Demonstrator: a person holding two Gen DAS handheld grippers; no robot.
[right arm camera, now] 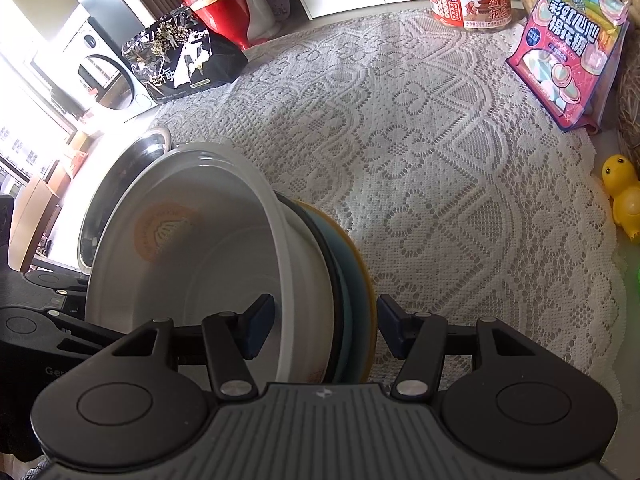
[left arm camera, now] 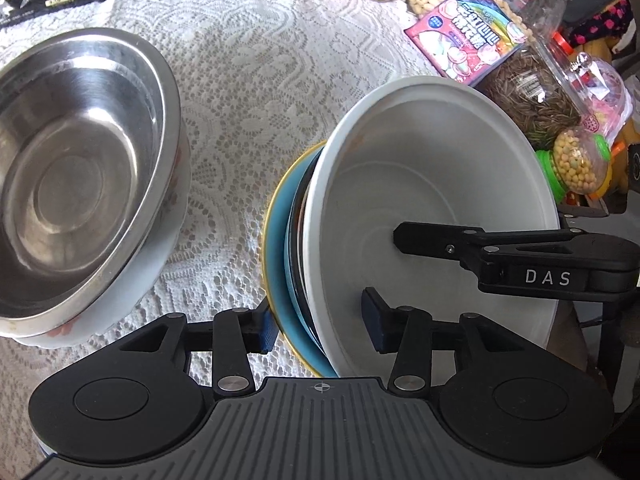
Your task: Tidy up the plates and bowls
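Observation:
A stack of dishes stands tilted on edge between both grippers: a white bowl [left arm camera: 432,200] in front, a dark plate, then a blue plate with a yellow rim [left arm camera: 278,240]. My left gripper [left arm camera: 320,320] straddles the stack's edge, fingers on either side with gaps. My right gripper [right arm camera: 326,330] straddles the same stack [right arm camera: 200,248] from the other side; its finger [left arm camera: 460,246] reaches inside the white bowl. A steel bowl [left arm camera: 72,168] sits nested in a white floral bowl at the left.
A white lace cloth [right arm camera: 440,160] covers the table. Snack jars and a pink marshmallow bag [right arm camera: 572,48] stand at the back right, a black bag [right arm camera: 180,64] and a red container at the back left, a yellow duck toy [right arm camera: 624,196] at the right edge.

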